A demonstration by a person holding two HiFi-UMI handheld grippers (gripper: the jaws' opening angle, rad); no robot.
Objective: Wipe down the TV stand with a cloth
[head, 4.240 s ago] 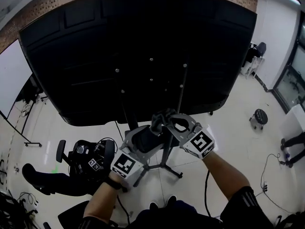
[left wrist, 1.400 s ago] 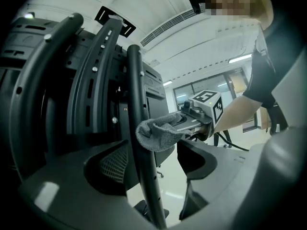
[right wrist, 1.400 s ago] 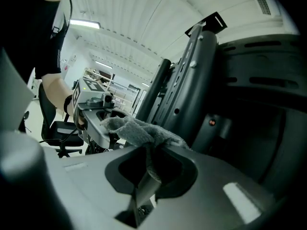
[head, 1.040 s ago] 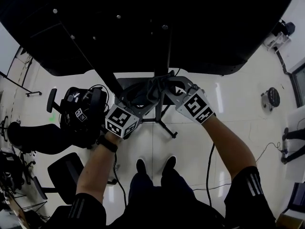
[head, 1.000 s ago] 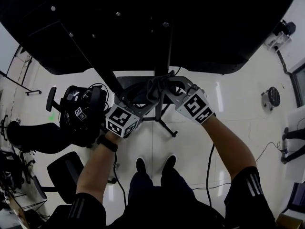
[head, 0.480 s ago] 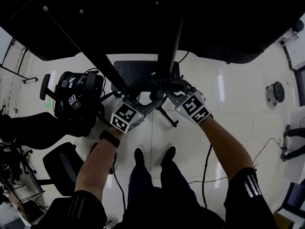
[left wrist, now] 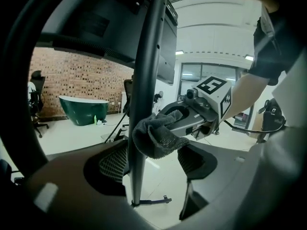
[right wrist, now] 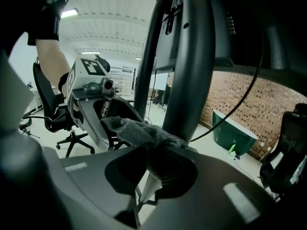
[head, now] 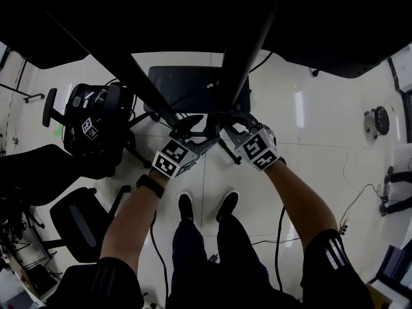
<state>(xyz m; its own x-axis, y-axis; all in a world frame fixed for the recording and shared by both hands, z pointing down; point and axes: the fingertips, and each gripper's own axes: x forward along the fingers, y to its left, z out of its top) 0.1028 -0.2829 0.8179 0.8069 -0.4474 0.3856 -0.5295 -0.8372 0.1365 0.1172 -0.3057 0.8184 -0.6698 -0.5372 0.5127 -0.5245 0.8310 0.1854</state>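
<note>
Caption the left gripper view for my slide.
Right gripper holds a grey cloth against the stand's black pole between the left gripper's open jaws.

Large black flat TV panel (head: pixel 193 5) runs off the head view's top edge, outline lost in the dark. Grey fuzzy cloth (left wrist: pixel 154 138) hides part of the black round metal stand pole (left wrist: pixel 146 71); pole top is cut at the upper frame. Right gripper view: cloth's lower end is hidden between the jaws.
</note>
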